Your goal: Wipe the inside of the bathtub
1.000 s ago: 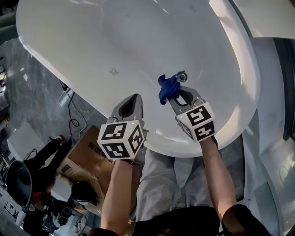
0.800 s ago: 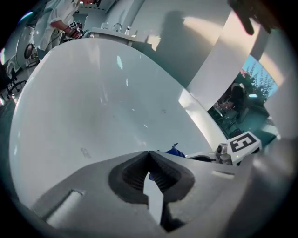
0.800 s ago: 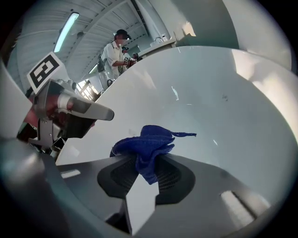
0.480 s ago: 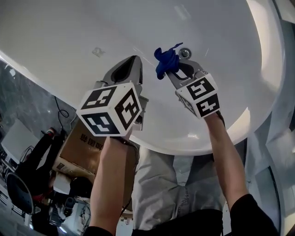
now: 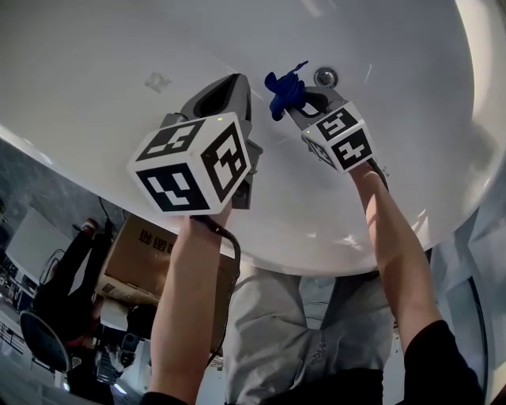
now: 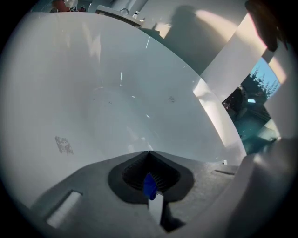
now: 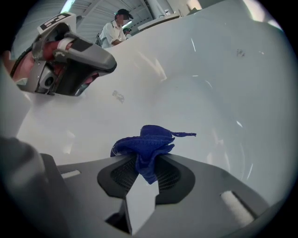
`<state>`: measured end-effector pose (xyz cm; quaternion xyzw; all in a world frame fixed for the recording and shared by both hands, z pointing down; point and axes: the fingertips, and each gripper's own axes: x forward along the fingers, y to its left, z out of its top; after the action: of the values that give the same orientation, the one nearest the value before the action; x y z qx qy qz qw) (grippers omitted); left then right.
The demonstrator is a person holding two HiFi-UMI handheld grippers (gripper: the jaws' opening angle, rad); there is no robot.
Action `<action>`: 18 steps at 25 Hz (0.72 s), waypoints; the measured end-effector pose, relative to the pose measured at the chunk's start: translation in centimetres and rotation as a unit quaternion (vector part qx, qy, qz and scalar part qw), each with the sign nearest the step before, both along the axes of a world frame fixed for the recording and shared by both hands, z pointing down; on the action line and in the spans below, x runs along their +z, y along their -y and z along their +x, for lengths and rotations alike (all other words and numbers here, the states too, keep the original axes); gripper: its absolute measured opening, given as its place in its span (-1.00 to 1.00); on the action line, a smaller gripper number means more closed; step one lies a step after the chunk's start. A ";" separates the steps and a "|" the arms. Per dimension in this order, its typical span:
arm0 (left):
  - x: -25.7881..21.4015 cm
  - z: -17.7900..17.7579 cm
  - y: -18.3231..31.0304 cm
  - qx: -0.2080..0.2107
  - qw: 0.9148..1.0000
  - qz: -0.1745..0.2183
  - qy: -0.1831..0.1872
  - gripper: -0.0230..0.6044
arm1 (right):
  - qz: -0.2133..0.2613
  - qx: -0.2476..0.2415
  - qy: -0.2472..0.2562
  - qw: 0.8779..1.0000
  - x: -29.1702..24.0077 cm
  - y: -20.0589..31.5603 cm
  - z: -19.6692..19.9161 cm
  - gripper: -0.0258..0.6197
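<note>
Apparently little is wiped yet: the right gripper (image 5: 294, 104) jaws are pinching the blue cloth (image 5: 283, 93) inside the bathtub (image 5: 95, 47), upper centre by the drain (image 5: 325, 77). The left gripper (image 5: 235, 81) jaws are pressing together, and a smudge (image 5: 156, 81) is waiting at upper left.

The right gripper (image 5: 297, 98) is pinching a crumpled blue cloth (image 5: 283, 92) at its jaw tips, inside the white bathtub (image 5: 95, 47). A metal drain (image 5: 325, 77) is lying just beyond those jaws, and the left gripper (image 5: 234, 82) is pointing alongside.

Setting: open work hall, not a home bathroom. Evidence: white bathtub (image 5: 95, 63) stands beside a printed cardboard box (image 5: 134, 253); a person (image 7: 114, 29) stands at a far surface (image 7: 160, 20) under a ribbed industrial ceiling (image 7: 95, 6).
</note>
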<state>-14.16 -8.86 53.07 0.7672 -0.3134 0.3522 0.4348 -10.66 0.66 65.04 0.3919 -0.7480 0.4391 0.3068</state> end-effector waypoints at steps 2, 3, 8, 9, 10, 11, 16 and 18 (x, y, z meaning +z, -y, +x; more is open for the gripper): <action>0.8 0.1 -0.1 0.003 1.000 -0.004 0.003 -0.91 | -0.007 -0.004 0.000 1.000 1.6 -0.2 -0.1 -0.61; 1.2 0.1 -0.2 0.005 1.000 -0.006 0.005 -0.91 | -0.012 -0.007 0.000 1.000 2.4 -0.4 -0.2 -0.61; 2.4 0.8 -0.4 0.019 1.000 -0.015 0.011 -0.91 | -0.042 -0.004 -0.009 0.999 5.8 -1.0 -0.3 -0.61; 2.6 0.9 -0.5 0.020 1.000 -0.016 0.012 -0.91 | -0.047 0.000 -0.009 0.999 6.3 -1.2 -0.4 -0.61; 2.7 1.0 -0.6 0.022 1.000 -0.018 0.013 -0.91 | -0.052 0.002 -0.008 0.999 6.8 -1.3 -0.5 -0.61; 2.9 1.1 -0.7 0.024 0.999 -0.020 0.013 -0.91 | -0.057 0.001 -0.007 0.998 7.2 -1.6 -0.6 -0.61; 3.6 1.2 -1.0 0.032 0.999 -0.029 0.018 -0.91 | -0.092 -0.036 -0.007 0.995 9.0 -3.9 -2.0 -0.61; 3.8 1.1 -1.2 0.031 0.999 -0.033 0.021 -0.91 | -0.106 -0.050 -0.007 0.993 9.7 -5.0 -2.4 -0.62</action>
<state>-13.10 -7.71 56.83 0.7543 -0.2869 0.3913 0.4422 -13.06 5.65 74.70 0.3222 -0.7141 0.4969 0.3733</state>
